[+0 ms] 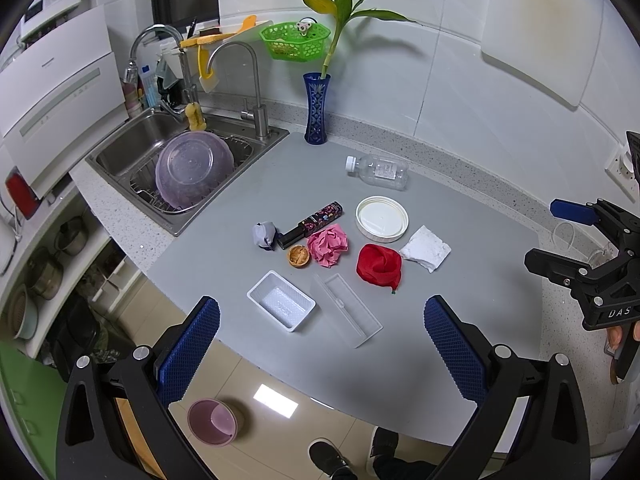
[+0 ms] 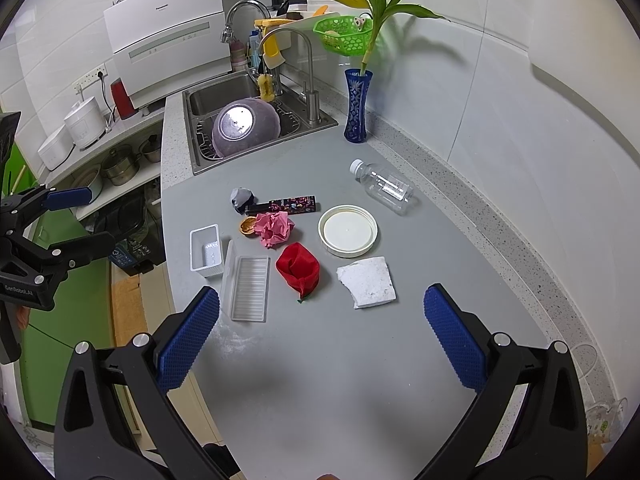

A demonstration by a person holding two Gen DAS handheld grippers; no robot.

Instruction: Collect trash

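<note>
- Ahead, beyond both claws, a blue vase with a green stalk and a steel sink holding an upturned bowl stand at the far edge of the grey desk.
- Left claw hangs wide open and empty over the near desk edge; a white tray and a clear lid lie just ahead between its fingers.
- Right claw is likewise spread open, holding nothing; a red cloth wad and a white foam scrap lie just ahead.
- Farther off lie pink crumpled paper, a round white lid and a clear bottle.
</note>
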